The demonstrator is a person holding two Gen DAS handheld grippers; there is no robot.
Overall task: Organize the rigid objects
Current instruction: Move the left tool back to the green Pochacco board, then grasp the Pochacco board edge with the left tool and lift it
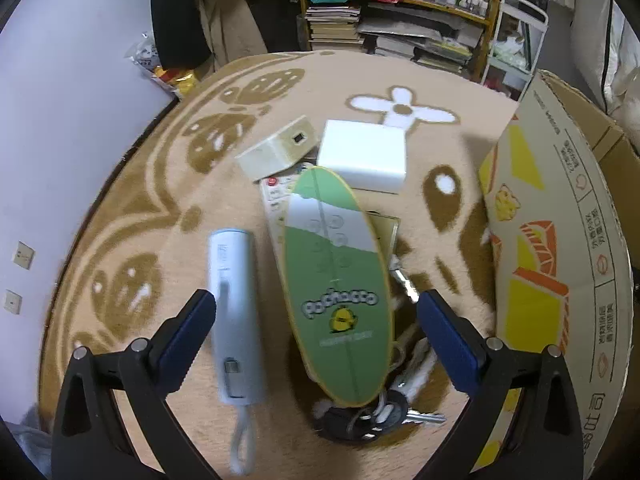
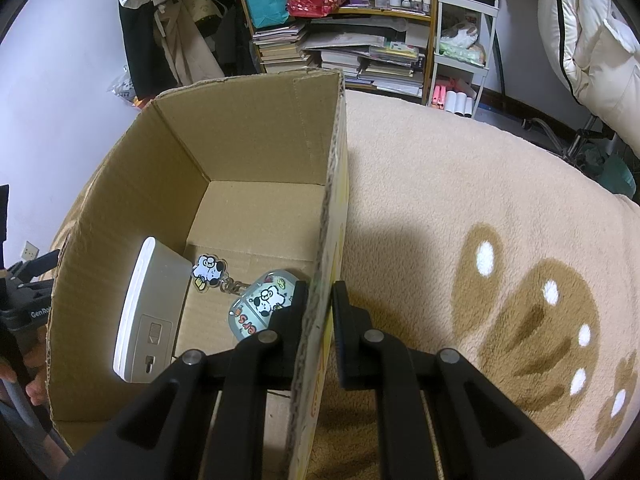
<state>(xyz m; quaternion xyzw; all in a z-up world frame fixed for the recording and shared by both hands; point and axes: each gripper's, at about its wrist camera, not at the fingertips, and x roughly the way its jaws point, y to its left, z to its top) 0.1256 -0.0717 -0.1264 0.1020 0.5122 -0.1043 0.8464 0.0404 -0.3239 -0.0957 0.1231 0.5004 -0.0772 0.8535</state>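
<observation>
Two tongs: left tongs spread wide over green oval case and pale blue power bank on blanket; right tongs clamped on cardboard box wall.

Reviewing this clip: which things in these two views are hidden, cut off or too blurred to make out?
- Left wrist view: the remote is mostly covered by the green oval board; its buttons are unreadable.
- Left wrist view: the keys are partly under the board, so their number is unclear.
- Left wrist view: the light blue stick-shaped device is motion-blurred; its label is illegible.
- Right wrist view: the box's near floor is hidden by the right gripper.
</observation>
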